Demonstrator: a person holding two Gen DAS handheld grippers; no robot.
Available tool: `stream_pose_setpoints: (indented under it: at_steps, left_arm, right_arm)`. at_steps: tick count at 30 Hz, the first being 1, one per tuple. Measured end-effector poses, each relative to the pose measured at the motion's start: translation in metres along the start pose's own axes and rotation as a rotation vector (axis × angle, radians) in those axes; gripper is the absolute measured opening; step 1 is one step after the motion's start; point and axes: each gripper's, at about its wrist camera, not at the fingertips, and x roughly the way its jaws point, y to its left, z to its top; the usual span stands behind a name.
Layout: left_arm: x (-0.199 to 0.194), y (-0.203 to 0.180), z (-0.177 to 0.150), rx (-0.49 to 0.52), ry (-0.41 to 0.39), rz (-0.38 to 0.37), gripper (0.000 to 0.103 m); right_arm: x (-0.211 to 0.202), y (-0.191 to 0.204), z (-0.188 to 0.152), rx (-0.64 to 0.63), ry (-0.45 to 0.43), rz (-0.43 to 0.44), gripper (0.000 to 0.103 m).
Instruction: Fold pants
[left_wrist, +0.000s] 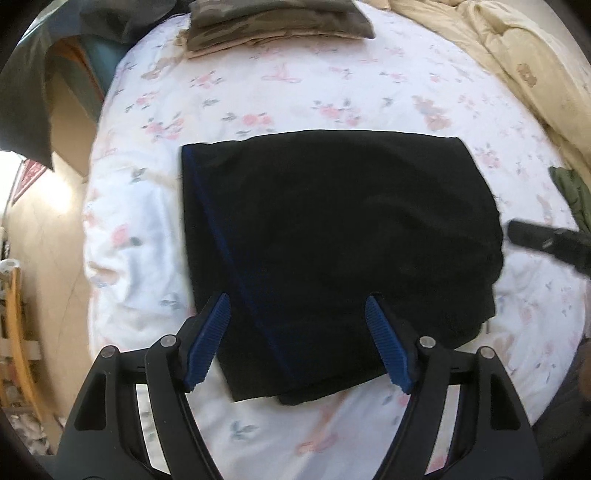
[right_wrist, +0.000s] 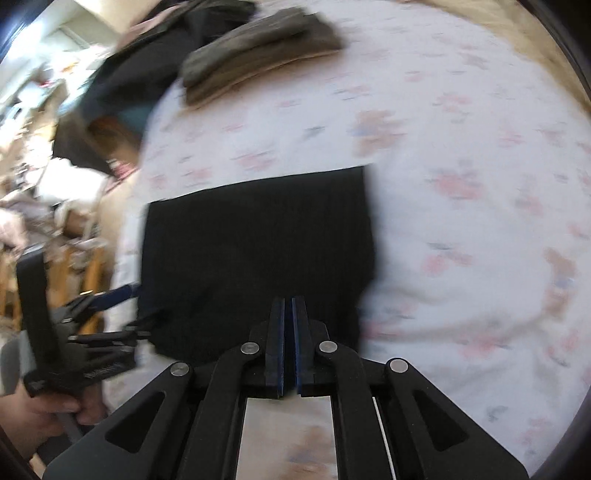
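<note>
— Blue ribbed pads (left_wrist: 207, 343) on your left gripper (left_wrist: 297, 341) sit closest to the lens. How do they stand?

— Your left gripper's jaws are spread wide, with nothing pinched between them. You hold it above the near part of the black pants (left_wrist: 332, 240), pointing steeply down.

— Where do the pants lie?

— You have them folded into a compact, roughly rectangular block, flat on the floral bedsheet (left_wrist: 295, 92). A dark blue stripe (left_wrist: 236, 273) runs along the left side of the block in your left view.

— And your right gripper (right_wrist: 289, 343)?

— Its two pads are pressed almost together, only a thin slit between them, and no cloth is caught there. You have it over the near edge of the pants. Your right view is smeared with blur.

— Anything else on the bed?

— At the far end you can see a folded olive and tan stack of clothes (left_wrist: 273, 22), well apart from the pants. A beige quilt (left_wrist: 517, 55) is bunched along the right. Your left hand (right_wrist: 44, 410) shows at the left edge of the right view, wrapped around the left gripper's handle.
</note>
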Motion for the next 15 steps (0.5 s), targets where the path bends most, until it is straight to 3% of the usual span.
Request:
stream_pose_setpoints:
  at_steps: [3, 7, 10, 13, 15]
  left_arm:
    - [0.015, -0.009, -0.003, 0.045, 0.043, 0.022, 0.073]
    - [0.026, -0.007, -0.005, 0.032, 0.078, 0.027, 0.076]
    - [0.026, -0.005, -0.002, 0.028, 0.087, 0.032, 0.078]
    - [0.025, -0.007, -0.003, 0.039, 0.085, 0.042, 0.078]
    - [0.021, -0.006, -0.004, 0.045, 0.084, 0.050, 0.079]
  right_arm:
    - [0.029, 0.009, -0.001, -0.013, 0.075, 0.056, 0.005]
    - [0.054, -0.004, -0.009, -0.016, 0.176, -0.051, 0.001]
    - [0.046, -0.016, -0.008, 0.034, 0.179, -0.038, 0.000]
    - [0.037, -0.026, -0.014, 0.044, 0.180, -0.158, 0.002]
    - [0.038, -0.038, -0.018, 0.096, 0.207, -0.176, 0.001]
